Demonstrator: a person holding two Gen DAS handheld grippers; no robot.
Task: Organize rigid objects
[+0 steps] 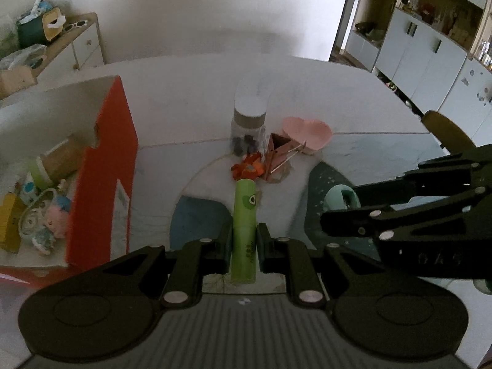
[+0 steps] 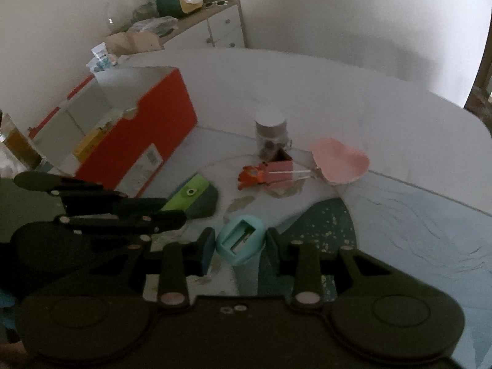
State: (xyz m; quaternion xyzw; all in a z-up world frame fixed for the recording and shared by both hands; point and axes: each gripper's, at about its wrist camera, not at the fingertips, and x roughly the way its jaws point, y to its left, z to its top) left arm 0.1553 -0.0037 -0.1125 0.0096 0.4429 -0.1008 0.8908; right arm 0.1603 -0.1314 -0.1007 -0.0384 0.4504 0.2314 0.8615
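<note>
Fingers of the left gripper [image 1: 244, 243] clamp a green tube [image 1: 244, 230], its long axis running straight ahead. The right gripper [image 2: 240, 243] pinches a teal sharpener [image 2: 240, 240]. Both hang above the tabletop [image 1: 190, 98]; the orange box [image 1: 106, 166] lies left, nearer the left hand.

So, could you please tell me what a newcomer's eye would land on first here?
Probably the orange box at the table's left, open and already holding toys. Next come the two claws low in front: the left claw shut on a green tube, the right claw shut on a teal sharpener.
</note>
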